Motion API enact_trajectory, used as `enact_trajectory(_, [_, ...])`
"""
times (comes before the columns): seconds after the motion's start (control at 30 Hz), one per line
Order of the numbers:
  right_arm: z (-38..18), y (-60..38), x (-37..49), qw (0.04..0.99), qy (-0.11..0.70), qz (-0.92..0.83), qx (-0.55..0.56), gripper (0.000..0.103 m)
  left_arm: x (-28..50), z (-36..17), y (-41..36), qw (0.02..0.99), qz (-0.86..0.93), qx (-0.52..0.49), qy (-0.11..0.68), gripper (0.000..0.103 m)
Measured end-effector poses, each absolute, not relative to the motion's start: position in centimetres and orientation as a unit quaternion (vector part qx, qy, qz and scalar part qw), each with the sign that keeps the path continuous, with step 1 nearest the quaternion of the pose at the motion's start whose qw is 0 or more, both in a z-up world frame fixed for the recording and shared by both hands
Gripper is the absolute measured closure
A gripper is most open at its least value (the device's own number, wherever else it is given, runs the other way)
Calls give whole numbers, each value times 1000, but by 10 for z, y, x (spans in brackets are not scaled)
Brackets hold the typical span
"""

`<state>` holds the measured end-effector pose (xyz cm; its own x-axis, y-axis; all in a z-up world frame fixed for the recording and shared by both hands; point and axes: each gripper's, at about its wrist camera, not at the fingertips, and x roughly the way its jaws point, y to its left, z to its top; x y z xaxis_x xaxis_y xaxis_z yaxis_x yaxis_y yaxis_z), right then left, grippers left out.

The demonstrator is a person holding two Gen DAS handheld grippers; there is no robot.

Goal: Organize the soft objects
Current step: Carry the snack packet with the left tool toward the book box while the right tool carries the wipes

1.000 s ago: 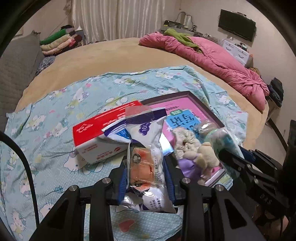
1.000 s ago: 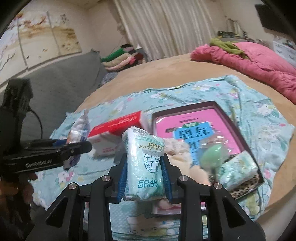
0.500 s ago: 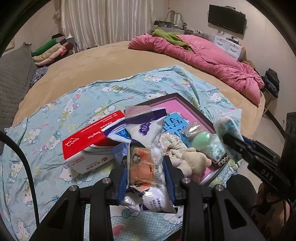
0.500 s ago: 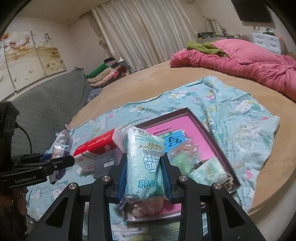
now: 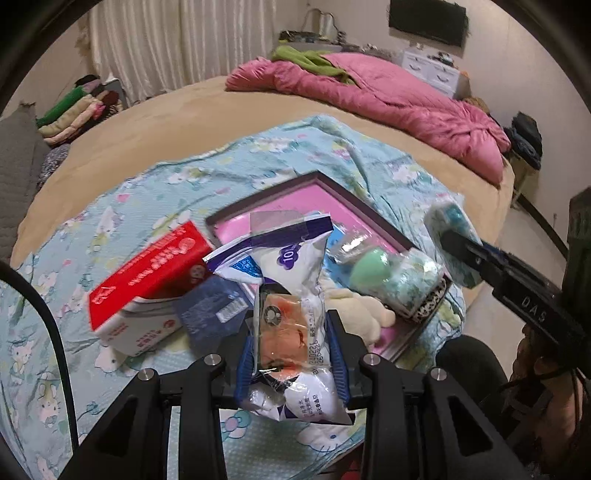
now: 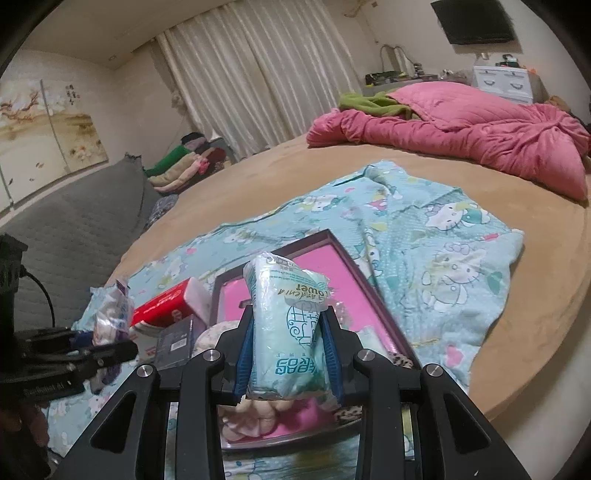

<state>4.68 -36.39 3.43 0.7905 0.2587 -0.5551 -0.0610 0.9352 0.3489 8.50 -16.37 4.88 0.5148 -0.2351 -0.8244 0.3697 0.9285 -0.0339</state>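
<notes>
Left wrist view: left gripper (image 5: 291, 354) clamped on plastic bag (image 5: 291, 295); green ball (image 5: 369, 267) seen in tray (image 5: 373, 214) | Right wrist view: right gripper (image 6: 288, 354) clamped on tissue pack (image 6: 288, 325); wall painting (image 6: 44, 129) seen only here

Cream curtains (image 6: 255, 74), wall-mounted TV (image 5: 428, 18), white dresser (image 6: 506, 83), grey quilted sofa (image 6: 70, 236), tan round bed (image 5: 177, 122)

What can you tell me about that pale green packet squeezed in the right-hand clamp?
The tissue pack is a soft, pale teal plastic-wrapped bundle with printed lettering and crinkled, glossy film. It stands upright, pinched at its sides between the blue pads of the right gripper, lifted clear above the pink tray. In the left view it appears blurred at the right. Nothing else touches it.
</notes>
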Motion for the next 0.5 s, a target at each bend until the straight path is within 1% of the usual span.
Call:
enact_trajectory(0.2, [30, -364, 49, 931, 317, 87, 158, 69, 89, 23, -184, 852, -190, 86, 480, 67])
enact_trajectory(0.5, [19, -363, 55, 926, 333, 87, 157, 69, 99, 0, -204, 838, -202, 100, 497, 67])
